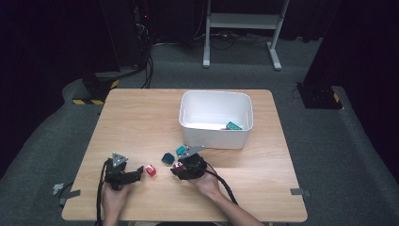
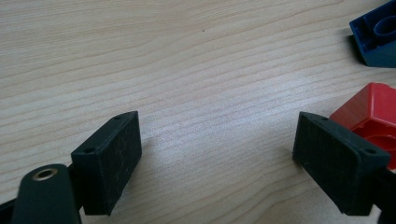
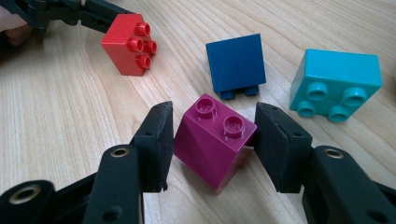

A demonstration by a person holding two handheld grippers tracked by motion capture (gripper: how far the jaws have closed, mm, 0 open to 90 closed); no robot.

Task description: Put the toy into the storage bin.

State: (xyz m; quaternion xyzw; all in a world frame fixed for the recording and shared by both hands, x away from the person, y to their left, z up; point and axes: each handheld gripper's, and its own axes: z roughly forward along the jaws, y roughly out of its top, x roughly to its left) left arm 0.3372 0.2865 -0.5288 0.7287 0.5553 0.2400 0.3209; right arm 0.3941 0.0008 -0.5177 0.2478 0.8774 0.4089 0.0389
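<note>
While the right gripper (image 3: 212, 140) rests low on the worktop (image 1: 141, 122), its jaws stand on either side of a magenta brick (image 3: 212, 142); the pads look to be at its sides, but whether they press on it cannot be told. Just beyond that brick lie a dark blue brick (image 3: 235, 63), a teal brick (image 3: 336, 81) and a red brick (image 3: 126, 46). The left gripper (image 2: 217, 154) is spread wide over bare wood, with the red brick just outside one pad. A white bin (image 1: 214, 136) stands behind.
</note>
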